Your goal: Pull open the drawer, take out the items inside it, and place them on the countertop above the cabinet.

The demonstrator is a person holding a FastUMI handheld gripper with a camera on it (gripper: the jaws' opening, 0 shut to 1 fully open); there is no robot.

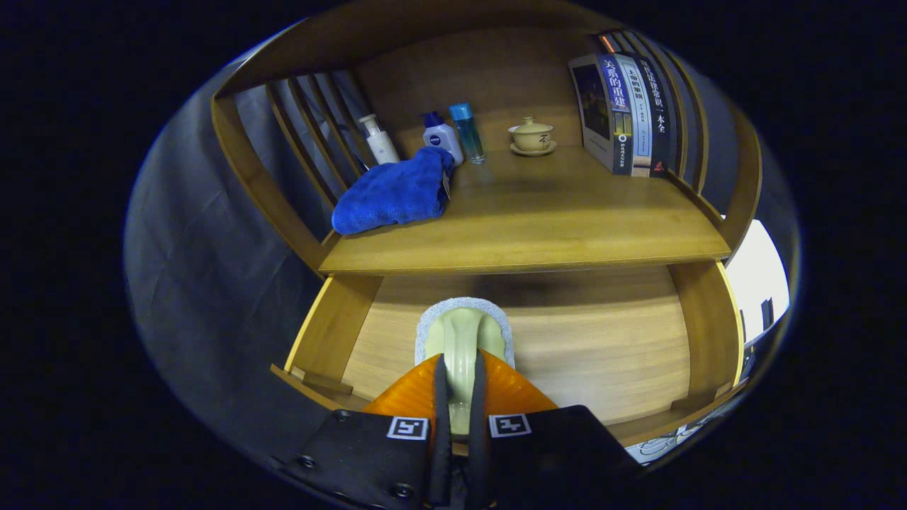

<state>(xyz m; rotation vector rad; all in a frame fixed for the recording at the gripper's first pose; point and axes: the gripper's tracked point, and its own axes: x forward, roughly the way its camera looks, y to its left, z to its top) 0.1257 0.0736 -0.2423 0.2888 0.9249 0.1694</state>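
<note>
**Brush gripped over the open drawer**

Your gripper [460, 397] is clamped on the pale green handle of a grey-edged scrubbing brush [464, 336], above the open wooden drawer [602, 347]. Beyond, the wooden countertop [553, 227] carries a crumpled blue towel [393, 195], bottles and upright books [627, 113].

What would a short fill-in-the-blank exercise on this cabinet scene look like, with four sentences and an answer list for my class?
1. The gripper is shut on the handle of a ____ over the open drawer.
2. The towel on the countertop is ____ in colour.
3. The lidded cup stands on a ____.
4. The books stand to the ____ of the cup.

Answers: brush; blue; saucer; right
</note>
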